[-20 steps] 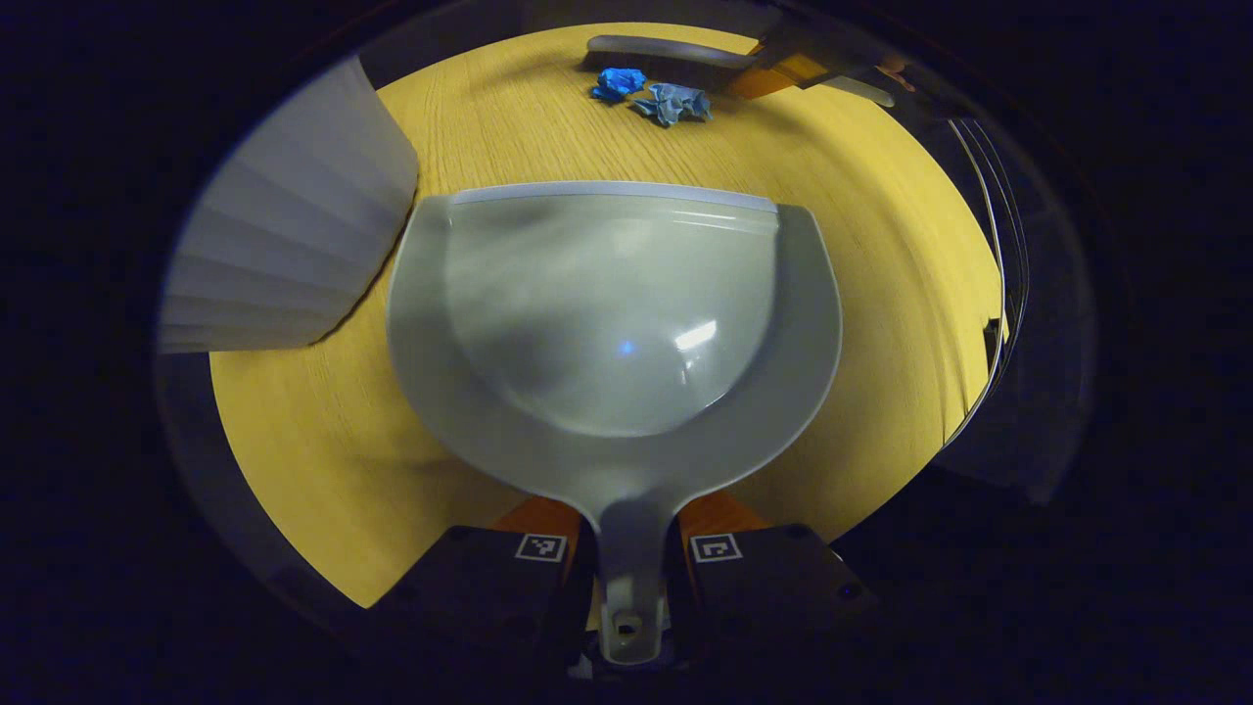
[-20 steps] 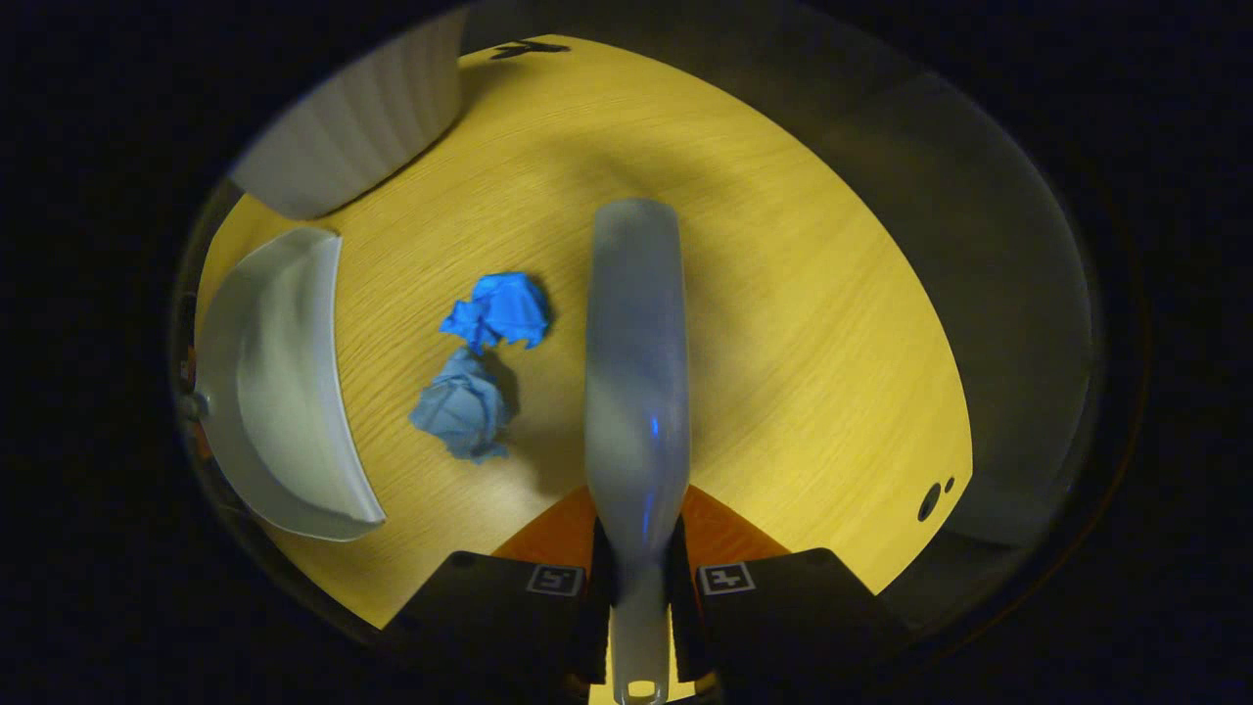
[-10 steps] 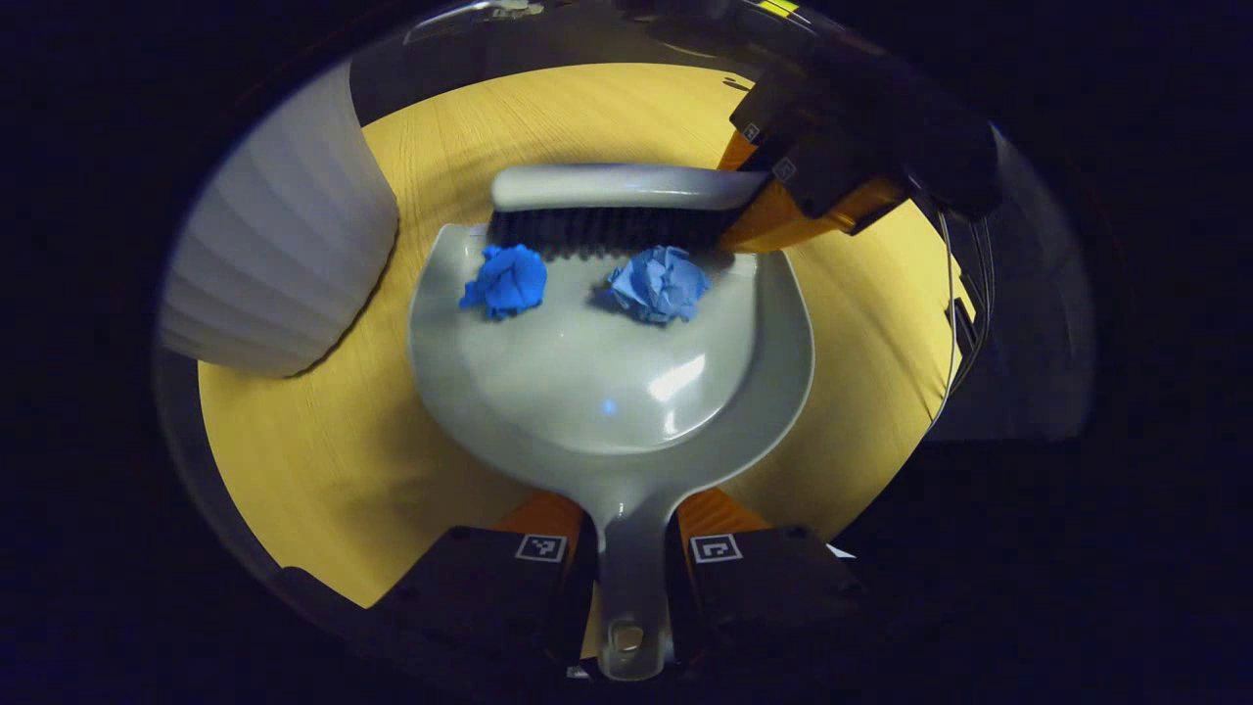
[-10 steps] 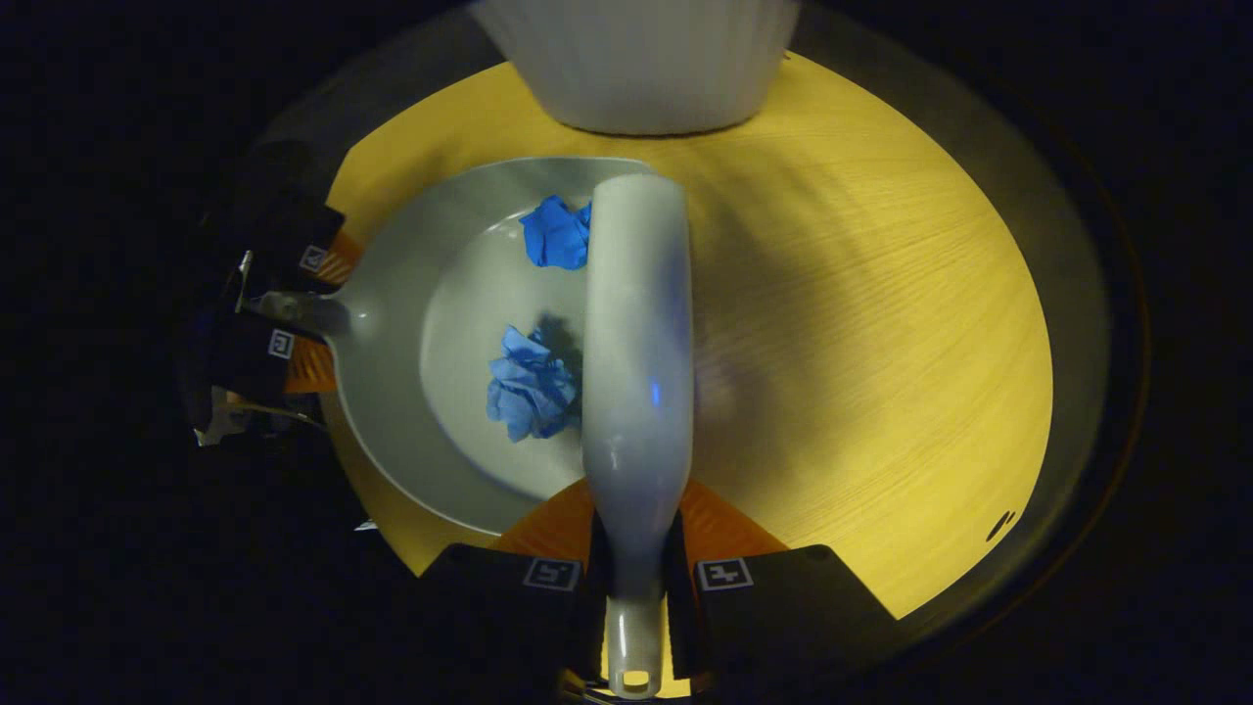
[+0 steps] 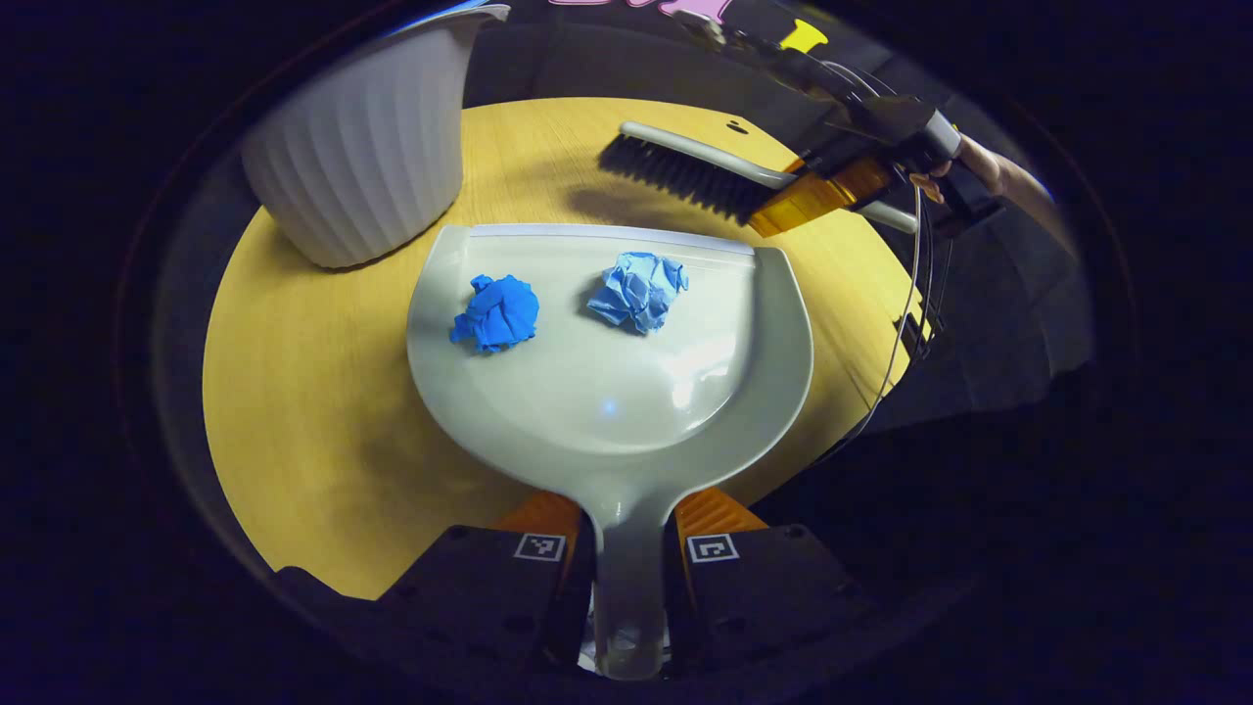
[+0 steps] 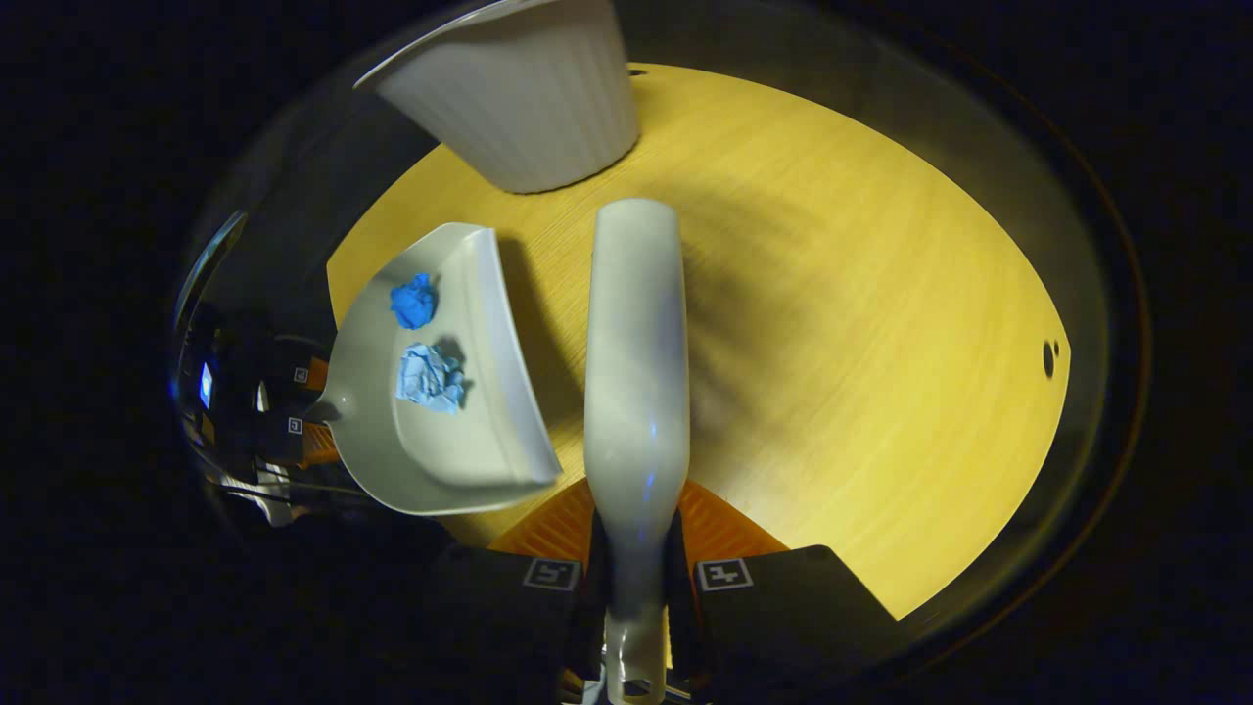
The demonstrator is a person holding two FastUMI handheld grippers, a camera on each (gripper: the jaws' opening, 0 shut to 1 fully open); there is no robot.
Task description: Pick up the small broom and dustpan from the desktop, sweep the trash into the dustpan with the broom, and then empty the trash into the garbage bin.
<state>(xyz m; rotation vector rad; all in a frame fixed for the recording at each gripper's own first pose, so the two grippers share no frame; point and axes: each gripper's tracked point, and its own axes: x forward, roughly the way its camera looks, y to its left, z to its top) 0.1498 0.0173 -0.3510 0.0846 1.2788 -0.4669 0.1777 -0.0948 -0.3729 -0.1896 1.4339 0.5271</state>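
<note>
My left gripper (image 5: 626, 548) is shut on the handle of the grey dustpan (image 5: 626, 392), which hangs above the round wooden table (image 5: 294, 411). Two crumpled paper balls lie in the pan: a deep blue one (image 5: 497, 313) and a paler blue one (image 5: 638, 290). My right gripper (image 6: 638, 573) is shut on the handle of the grey broom (image 6: 636, 362). In the left gripper view the broom (image 5: 685, 171), bristles down, is lifted beyond the pan's front lip, held by the other gripper (image 5: 832, 186). The right gripper view has the dustpan (image 6: 431, 411) at the left with both balls in it.
A white ribbed garbage bin (image 5: 367, 147) stands on the table behind and left of the dustpan; in the right gripper view the bin (image 6: 529, 98) is ahead of the broom tip. A hand (image 5: 979, 171) holds the right gripper. Bare wood lies to the right (image 6: 861, 343).
The broom swept both paper balls into the dustpan, then lifted off and drew back from its lip. The dustpan now stands apart from the broom, with the balls resting inside.
</note>
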